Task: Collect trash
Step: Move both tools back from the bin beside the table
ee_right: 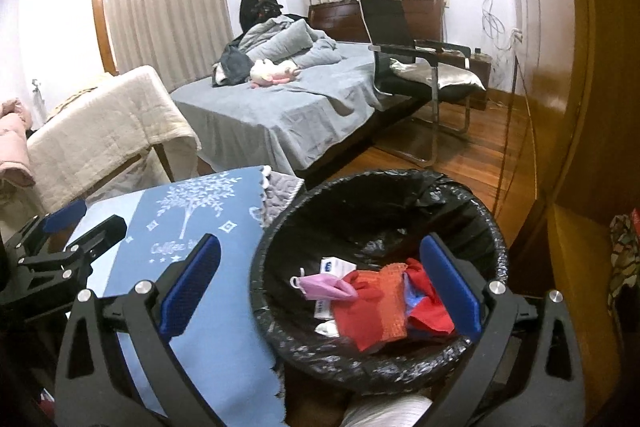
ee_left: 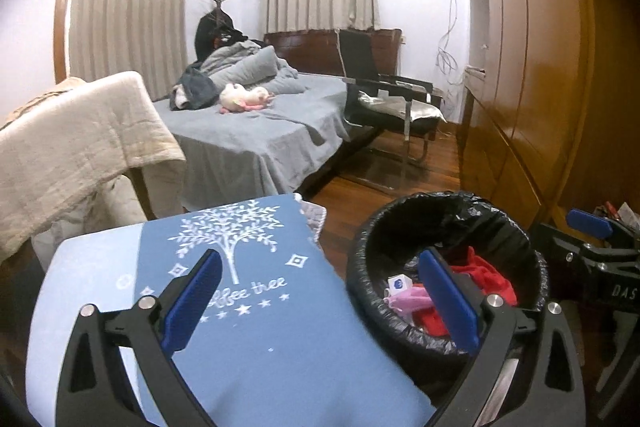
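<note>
A bin with a black liner (ee_left: 360, 255) (ee_right: 276, 239) stands on the wooden floor. Inside it lie a red cloth (ee_left: 490, 277) (ee_right: 372, 301), a pink mask (ee_left: 408, 299) (ee_right: 324, 287) and a small white box (ee_left: 398, 283) (ee_right: 334, 265). My left gripper (ee_left: 320, 301) is open and empty, above the gap between the blue cloth and the bin. My right gripper (ee_right: 320, 291) is open and empty, just above the bin's near rim. The right gripper also shows at the right edge of the left wrist view (ee_left: 600, 247), and the left gripper at the left edge of the right wrist view (ee_right: 68, 235).
A surface covered by a blue cloth with a white tree print (ee_left: 240, 307) (ee_right: 188, 267) stands left of the bin. Behind are a chair draped in a beige blanket (ee_left: 80, 139), a grey bed (ee_left: 260, 131), a black chair (ee_left: 380, 95) and a wooden wardrobe (ee_left: 528, 67).
</note>
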Demonstrator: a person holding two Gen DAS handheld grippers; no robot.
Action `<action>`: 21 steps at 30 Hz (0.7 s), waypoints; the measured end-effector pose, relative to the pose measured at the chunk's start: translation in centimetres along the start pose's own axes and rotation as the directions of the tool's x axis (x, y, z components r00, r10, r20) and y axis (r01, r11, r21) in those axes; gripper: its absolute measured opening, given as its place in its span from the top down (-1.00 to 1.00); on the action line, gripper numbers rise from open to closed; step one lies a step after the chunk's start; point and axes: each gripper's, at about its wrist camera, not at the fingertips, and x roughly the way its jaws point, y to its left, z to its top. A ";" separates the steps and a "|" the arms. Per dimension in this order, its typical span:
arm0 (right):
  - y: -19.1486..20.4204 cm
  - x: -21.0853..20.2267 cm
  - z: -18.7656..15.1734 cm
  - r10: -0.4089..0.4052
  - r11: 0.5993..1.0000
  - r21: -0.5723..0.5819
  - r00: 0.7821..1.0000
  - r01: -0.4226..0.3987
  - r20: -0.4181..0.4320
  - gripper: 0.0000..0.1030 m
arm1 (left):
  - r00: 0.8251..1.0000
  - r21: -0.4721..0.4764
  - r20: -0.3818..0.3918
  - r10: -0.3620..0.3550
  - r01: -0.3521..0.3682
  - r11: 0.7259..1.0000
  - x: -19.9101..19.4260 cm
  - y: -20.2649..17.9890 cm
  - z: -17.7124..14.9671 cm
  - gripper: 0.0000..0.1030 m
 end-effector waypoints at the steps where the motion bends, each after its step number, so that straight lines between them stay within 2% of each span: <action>1: 0.2 -0.3 0.0 0.003 1.000 -0.001 1.000 -0.003 0.004 -0.89 | 1.000 0.000 0.002 0.004 -0.004 1.000 -0.5 0.2 0.0 -0.88; 9: 2.3 -2.4 0.2 0.033 0.999 -0.019 0.999 -0.032 0.029 -0.89 | 0.999 -0.009 0.030 0.041 -0.041 0.999 -3.8 1.1 -0.4 -0.88; 21: 3.8 -4.0 0.1 0.046 0.998 -0.042 0.998 -0.045 0.034 -0.89 | 0.996 -0.023 0.051 0.075 -0.074 0.997 -6.4 2.0 -0.9 -0.88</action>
